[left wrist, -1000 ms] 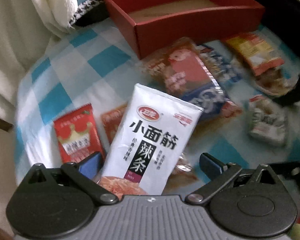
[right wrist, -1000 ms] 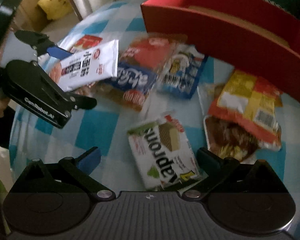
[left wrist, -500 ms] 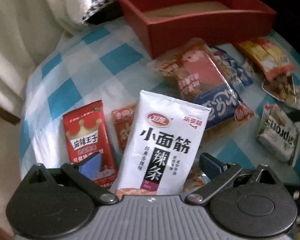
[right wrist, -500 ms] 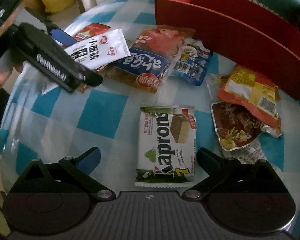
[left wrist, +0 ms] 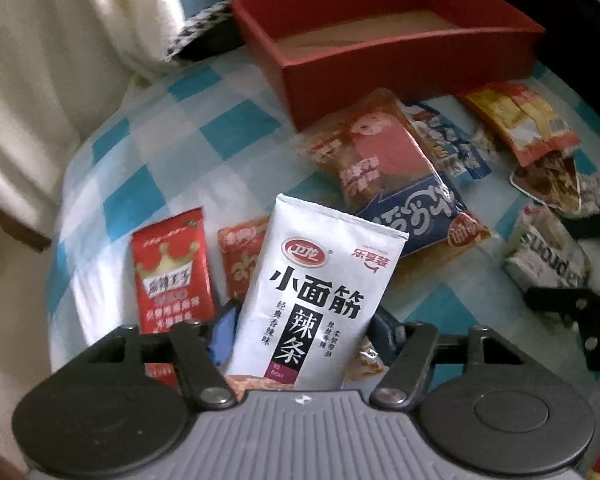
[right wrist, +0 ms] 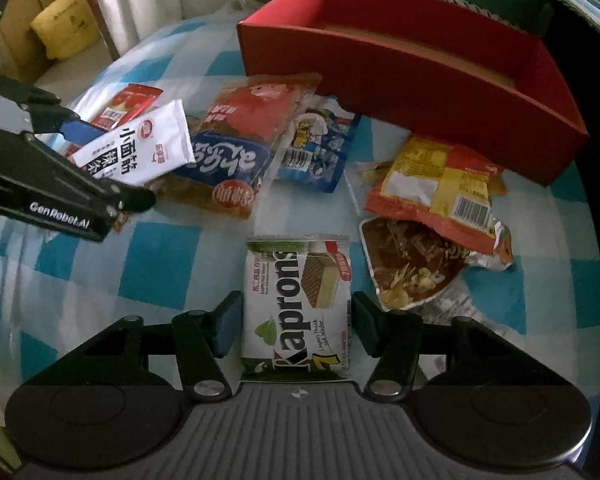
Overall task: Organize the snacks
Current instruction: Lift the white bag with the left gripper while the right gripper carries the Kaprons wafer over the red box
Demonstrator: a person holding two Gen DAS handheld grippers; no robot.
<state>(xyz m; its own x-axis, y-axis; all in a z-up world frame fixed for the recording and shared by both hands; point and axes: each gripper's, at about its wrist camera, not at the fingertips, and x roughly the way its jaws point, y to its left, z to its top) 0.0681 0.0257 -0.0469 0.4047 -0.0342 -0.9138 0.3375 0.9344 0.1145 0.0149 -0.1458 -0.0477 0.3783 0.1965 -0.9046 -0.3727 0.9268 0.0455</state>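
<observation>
My left gripper [left wrist: 304, 332] is shut on a white snack packet with black Chinese lettering [left wrist: 320, 300], which shows tilted off the cloth in the right wrist view [right wrist: 140, 152]. My right gripper [right wrist: 288, 320] straddles a green-and-white Kaprons wafer packet [right wrist: 296, 304] lying on the cloth; its jaws sit close on both sides, contact unclear. An empty red box [left wrist: 400, 44] stands at the back, also in the right wrist view [right wrist: 416, 76].
On the blue-and-white checked cloth [right wrist: 160, 256] lie a red crown packet [left wrist: 170, 268], a small orange packet [left wrist: 240, 260], a red-and-blue bag [right wrist: 240, 148], a blue packet [right wrist: 316, 148] and a yellow-red opened bag [right wrist: 440, 196]. A white curtain [left wrist: 60, 60] hangs at left.
My left gripper has closed onto the white packet. My right gripper has moved forward over the Kaprons packet and its jaws have narrowed around it.
</observation>
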